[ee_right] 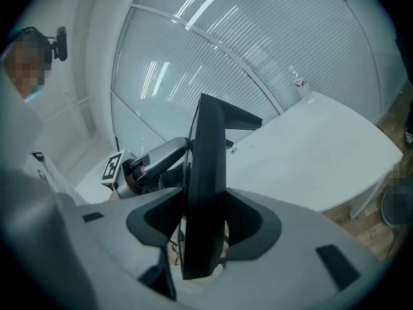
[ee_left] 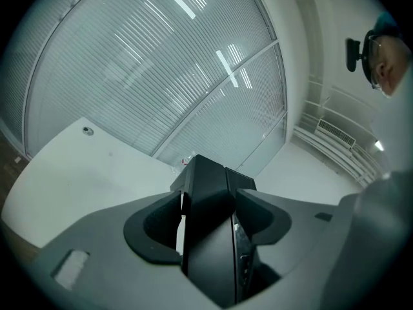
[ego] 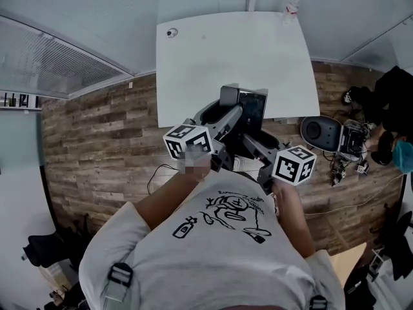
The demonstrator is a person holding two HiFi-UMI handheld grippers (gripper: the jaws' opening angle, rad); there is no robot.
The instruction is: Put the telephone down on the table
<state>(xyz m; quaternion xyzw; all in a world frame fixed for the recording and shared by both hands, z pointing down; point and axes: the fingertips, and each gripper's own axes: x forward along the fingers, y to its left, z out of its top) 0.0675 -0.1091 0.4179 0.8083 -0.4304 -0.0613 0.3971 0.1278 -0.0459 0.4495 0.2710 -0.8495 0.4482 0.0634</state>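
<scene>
Person: grey printed T-shirt (ego: 213, 250) fills the near edge of the head view, with both forearms reaching forward.
Left gripper (ego: 227, 113): clenched on the telephone's left side; its own view shows the black body wedged between the jaws.
Right gripper (ego: 250, 141): clenched on the same telephone from the near right, with a flat black edge upright between its jaws.
Telephone (ego: 251, 105): black, carried between both grippers. In the head view it lies over the bench's near edge, right of the middle. Whether it touches the top I cannot tell.
Bench (ego: 213, 63): white, stretching away beyond the telephone.
Round thing (ego: 171, 32): small, on the bench near its far left corner, well apart from the telephone.
Bottle (ego: 292, 6): clear plastic, upright at the bench's far right edge, also well apart.
Floor (ego: 97, 147): wood planks, with a thin cable (ego: 155, 173) lying on the near left.
Black round object (ego: 319, 132): on the floor just right of the bench's near right corner, with tangled gear (ego: 352, 144) beside it.
Second person (ego: 397, 102): dark clothes, at the right edge of the head view.
Glazed walls (ego: 58, 57): ribbed panes beyond the bench.
</scene>
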